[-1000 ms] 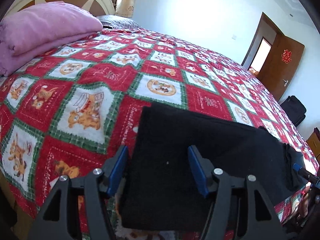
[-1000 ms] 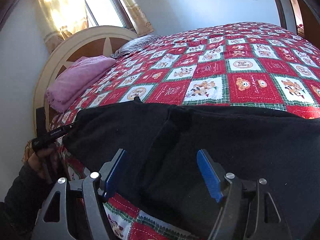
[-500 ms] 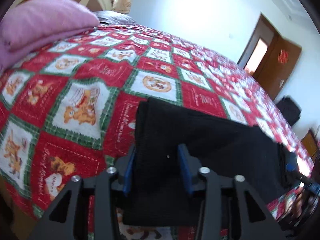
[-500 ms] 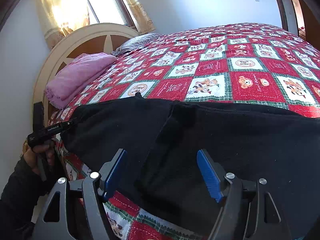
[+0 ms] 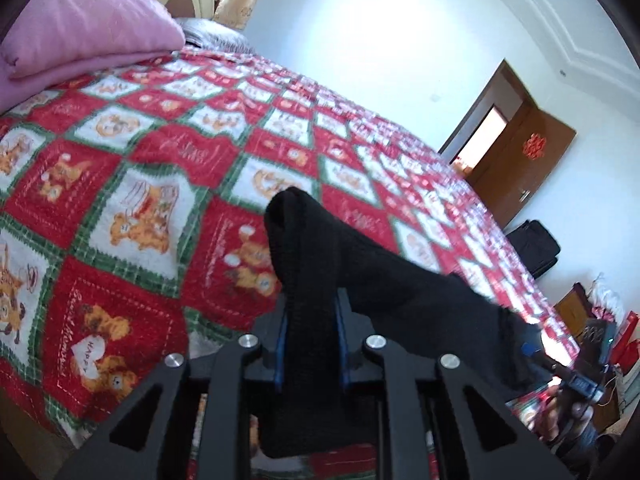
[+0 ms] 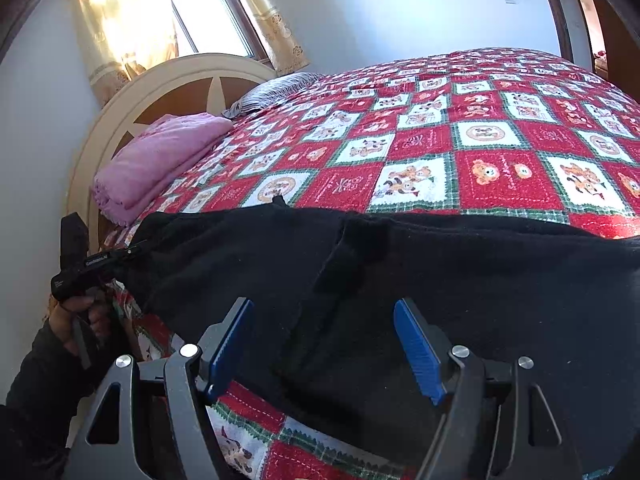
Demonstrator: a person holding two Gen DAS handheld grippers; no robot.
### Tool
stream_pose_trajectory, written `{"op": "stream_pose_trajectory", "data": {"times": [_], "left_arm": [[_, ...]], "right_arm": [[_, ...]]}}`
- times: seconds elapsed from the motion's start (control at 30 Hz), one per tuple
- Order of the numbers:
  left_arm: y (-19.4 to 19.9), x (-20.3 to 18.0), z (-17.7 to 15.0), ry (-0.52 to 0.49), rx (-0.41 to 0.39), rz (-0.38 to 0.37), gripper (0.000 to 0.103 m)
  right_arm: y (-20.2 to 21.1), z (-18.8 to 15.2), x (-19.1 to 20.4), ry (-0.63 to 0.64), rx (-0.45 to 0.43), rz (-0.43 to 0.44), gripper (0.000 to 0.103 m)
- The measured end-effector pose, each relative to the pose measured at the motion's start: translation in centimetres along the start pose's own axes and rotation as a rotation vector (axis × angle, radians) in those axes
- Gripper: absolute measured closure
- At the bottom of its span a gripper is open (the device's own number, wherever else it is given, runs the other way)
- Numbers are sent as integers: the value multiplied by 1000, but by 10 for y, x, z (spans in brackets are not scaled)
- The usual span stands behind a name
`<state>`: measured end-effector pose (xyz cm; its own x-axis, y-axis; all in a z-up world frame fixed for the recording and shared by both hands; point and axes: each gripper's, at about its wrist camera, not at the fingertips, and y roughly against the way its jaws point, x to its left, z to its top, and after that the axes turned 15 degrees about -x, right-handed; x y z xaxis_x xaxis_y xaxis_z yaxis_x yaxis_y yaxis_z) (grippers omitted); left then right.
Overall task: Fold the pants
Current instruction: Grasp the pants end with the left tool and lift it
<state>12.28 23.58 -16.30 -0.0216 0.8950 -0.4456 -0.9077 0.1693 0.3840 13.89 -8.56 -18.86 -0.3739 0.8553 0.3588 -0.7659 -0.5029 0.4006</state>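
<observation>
Black pants [image 6: 400,280] lie across the near edge of the bed with its red, white and green patchwork quilt [image 6: 480,140]. My left gripper [image 5: 310,344] is shut on one end of the pants [image 5: 316,264] and has lifted that end off the quilt, so the cloth bunches up between the jaws. It also shows at the far left of the right wrist view [image 6: 100,260]. My right gripper [image 6: 324,340] is open, its blue pads on either side of the pants near the bed edge. It also shows at the right of the left wrist view [image 5: 568,364].
A folded pink blanket [image 5: 80,28] and a striped pillow [image 6: 276,88] lie by the cream headboard [image 6: 172,84]. A brown door [image 5: 520,164] stands open beyond the bed, with a black bag [image 5: 536,244] on the floor beside it.
My left gripper has closed on the end of the pants and raised it off the quilt. My right gripper has stayed open over the pants.
</observation>
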Motion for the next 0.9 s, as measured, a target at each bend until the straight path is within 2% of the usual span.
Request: {"op": "stream_pose_trajectory", "data": {"times": [0.3, 0.5, 0.7, 0.8, 0.9], "left_arm": [[29, -54, 24, 12, -65, -130, 83], [35, -100, 28, -17, -93, -220, 83], [29, -156, 32, -61, -93, -334, 84], [22, -192, 30, -118, -76, -380, 84], [14, -216, 25, -131, -49, -420, 84]], "right_arm": [[20, 14, -9, -33, -27, -55, 29], [42, 27, -33, -134, -51, -91, 29], [80, 41, -59, -189, -120, -153, 29], [100, 43, -68, -182, -149, -184, 29], [115, 42, -83, -194, -160, -211, 29]]}}
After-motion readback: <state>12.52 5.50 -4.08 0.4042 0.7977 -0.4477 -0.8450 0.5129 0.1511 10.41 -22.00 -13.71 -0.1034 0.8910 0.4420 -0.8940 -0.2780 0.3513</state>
